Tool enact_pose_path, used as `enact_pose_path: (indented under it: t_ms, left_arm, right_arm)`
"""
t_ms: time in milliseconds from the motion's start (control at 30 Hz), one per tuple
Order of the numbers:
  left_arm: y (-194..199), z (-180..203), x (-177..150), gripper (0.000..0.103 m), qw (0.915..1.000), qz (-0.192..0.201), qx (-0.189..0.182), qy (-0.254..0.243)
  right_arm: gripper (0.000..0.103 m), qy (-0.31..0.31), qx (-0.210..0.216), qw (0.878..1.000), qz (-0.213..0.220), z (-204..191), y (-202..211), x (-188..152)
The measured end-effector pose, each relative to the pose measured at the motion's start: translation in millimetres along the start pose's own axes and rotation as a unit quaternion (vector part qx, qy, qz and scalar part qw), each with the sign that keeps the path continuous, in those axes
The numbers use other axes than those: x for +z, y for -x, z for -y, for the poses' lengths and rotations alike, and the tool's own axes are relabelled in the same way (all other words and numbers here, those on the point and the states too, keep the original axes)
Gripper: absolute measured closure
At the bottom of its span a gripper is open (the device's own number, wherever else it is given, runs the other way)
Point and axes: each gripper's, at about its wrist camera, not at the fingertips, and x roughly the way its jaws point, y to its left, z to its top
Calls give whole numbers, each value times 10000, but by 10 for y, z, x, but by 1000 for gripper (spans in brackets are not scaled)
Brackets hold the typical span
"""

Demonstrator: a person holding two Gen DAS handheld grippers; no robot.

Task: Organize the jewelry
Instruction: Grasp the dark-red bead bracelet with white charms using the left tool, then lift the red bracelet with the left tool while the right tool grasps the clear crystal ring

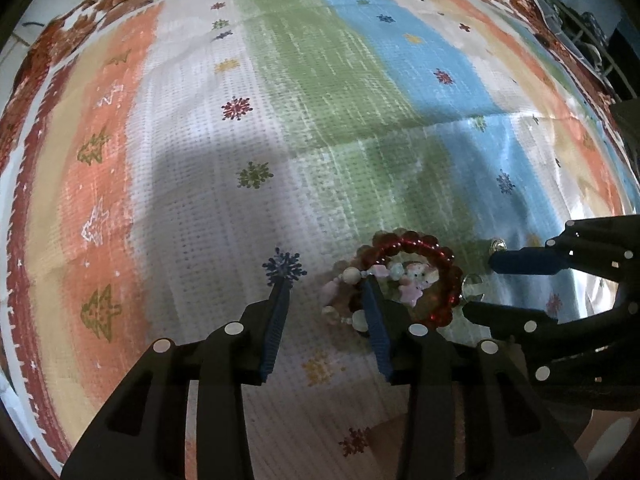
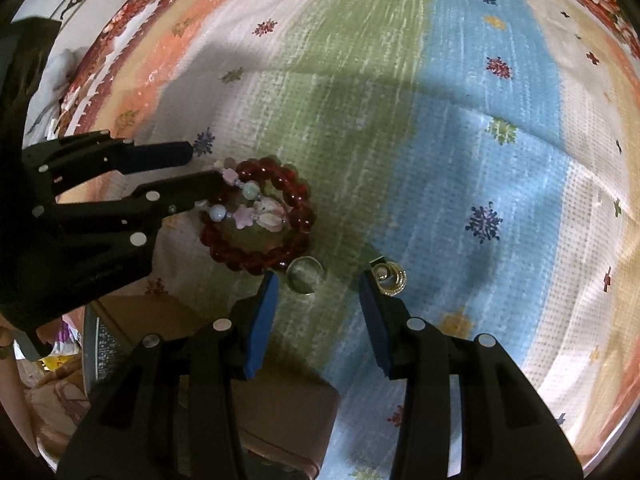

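Observation:
A dark red bead bracelet [image 2: 280, 196] lies on the striped cloth [image 2: 460, 140], with a pastel bead bracelet [image 2: 256, 210] with pink flower charms lying across it. A silver ring [image 2: 305, 275] and a gold spiral ring [image 2: 390, 277] lie just in front of it. My right gripper [image 2: 320, 280] is open, its fingers standing either side of the two rings. My left gripper [image 1: 328, 284] is open; its right finger sits over the pastel bracelet [image 1: 400, 276] inside the red bracelet [image 1: 436, 252]. The right gripper [image 1: 480, 280] also shows in the left wrist view.
The cloth [image 1: 320, 120] has coloured stripes and snowflake prints, with a fold crease across it. A brown box [image 2: 280, 412] sits under my right gripper at the near edge. Metal wire items [image 1: 592, 40] lie at the far right.

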Motion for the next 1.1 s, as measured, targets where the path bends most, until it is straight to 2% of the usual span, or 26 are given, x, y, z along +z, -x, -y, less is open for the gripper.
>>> enact_pose_path:
  t_ms: [33,100,167,233,367,400,500,800,967,1033,1100]
  left_arm:
    - [-3,-8,0,65,10000,-8,-52,23]
    - [1,-2,-2,79,9999,-15,-140,4]
    - [4,29,-9,88,9998,-26,-197,-28]
    - [3,82,-15,92,9998,-30,-186,-113]
    - [-11,80,-17,95,9997,-23,-254,-47]
    - [-9,62,-14,103,9996,-10,-284,6]
    - [25,-5,-31,103,9989,24,-439,163]
    - [234,-82,6,103,9976,263,-572,303]
    - [61,9,-11,100,9992,52,-375,156]
    - [25,17,-18,94,9996,27,-245,106]
    - [-1,21,-20,91,9999,9,-145,78]
  right_arm:
    - [59,9,-15,10000,0,-3,-3,2]
    - [60,35,-60,10000,5,-17,-17,9]
    - [65,92,-173,9998,8,-42,-49,17]
    - [81,71,-270,9996,33,-28,-55,21]
    - [81,25,-204,9998,62,-39,-65,38]
    - [81,28,-203,9998,67,-35,-56,34]
    - [81,49,-173,9998,105,-39,-5,25]
    - [81,66,-240,9994,258,23,133,-11]
    - [81,18,-241,9994,257,70,139,-43]
    - [81,-1,-229,9994,278,96,157,-51]
    - [81,-21,-225,9993,290,94,159,-37]
